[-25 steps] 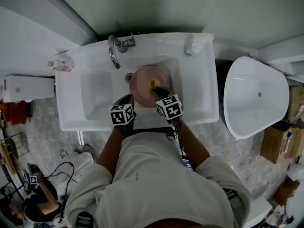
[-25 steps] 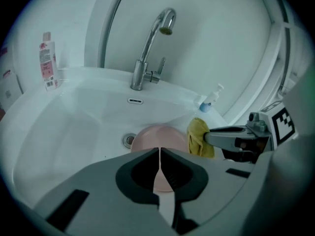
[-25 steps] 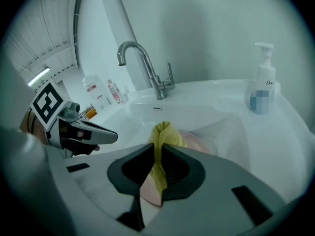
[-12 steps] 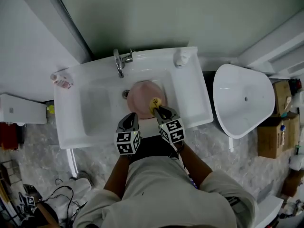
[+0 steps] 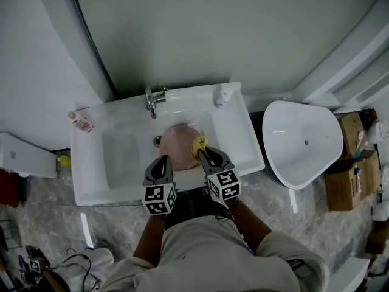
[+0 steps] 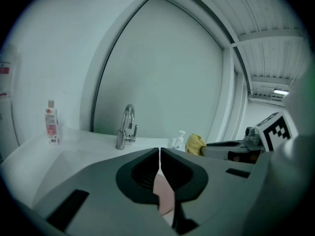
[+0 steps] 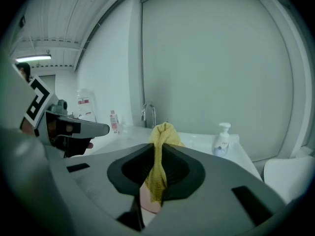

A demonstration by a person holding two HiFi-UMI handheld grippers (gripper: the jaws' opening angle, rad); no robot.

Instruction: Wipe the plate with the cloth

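Seen from above in the head view, a round pink plate (image 5: 177,145) lies in the basin of a white ceramic sink (image 5: 242,140) at the frame's centre. The right gripper (image 5: 203,153) pinches a bunched yellow terry cloth (image 5: 199,143) over the plate's right edge. The left gripper (image 5: 163,162) sits at the plate's lower left edge.

This looks like the wiping step, with the cloth at the rim, not on the plate's face. The next move likely calls for pressing the cloth down and sweeping it towards the plate's middle.

The right gripper view alone shows the cloth (image 7: 162,132) squeezed between the jaws, a tuft above and a tail hanging below, with pink plate underneath. The left gripper view alone shows those jaws pressed together with only a hairline slit and nothing between them; pink shows below them. Only the head view shows where the plate lies in the basin. No view settles whether the cloth touches the plate.
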